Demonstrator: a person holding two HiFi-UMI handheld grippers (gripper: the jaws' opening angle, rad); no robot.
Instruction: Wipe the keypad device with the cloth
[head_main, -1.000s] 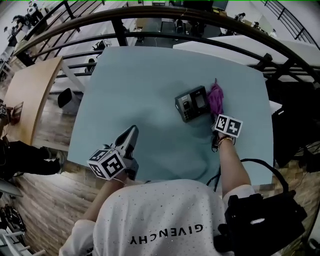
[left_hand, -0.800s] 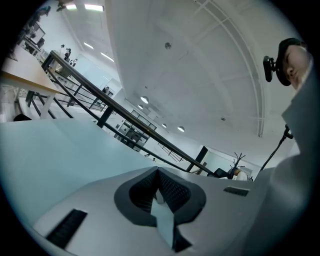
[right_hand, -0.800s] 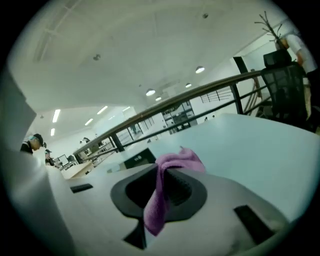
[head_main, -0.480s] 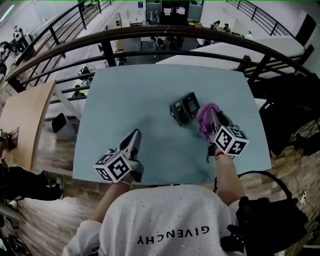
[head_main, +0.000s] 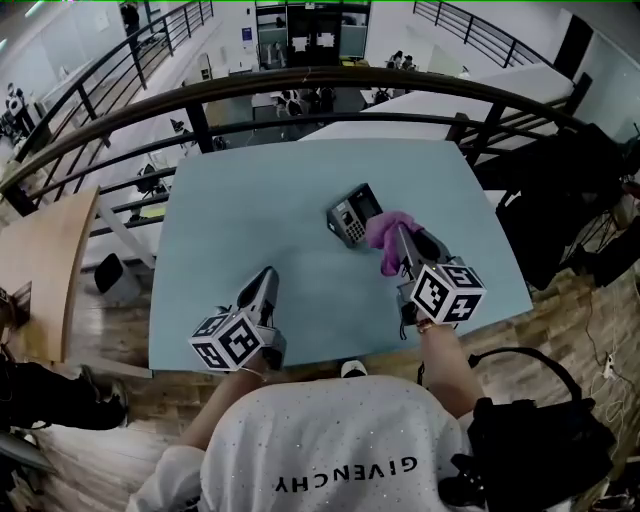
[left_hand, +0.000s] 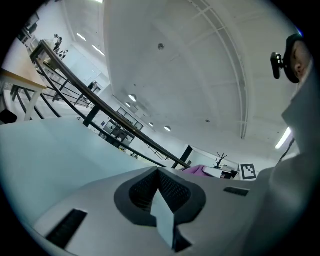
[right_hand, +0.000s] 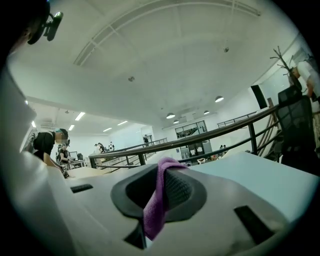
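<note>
Head view: keypad at centre of the surface; cloth just right of it, in the right hand-held gripper; left hand-held gripper at lower left.
Left gripper view: jaws pressed together, nothing between.
Right gripper view: jaws clenched on the cloth.

We're seeing a soft, nappy cloth against ribbed black rubber-like pads; the right claw has a matt grey plastic shell. The keypad device looks dark plastic, the table smooth and matt.
</note>
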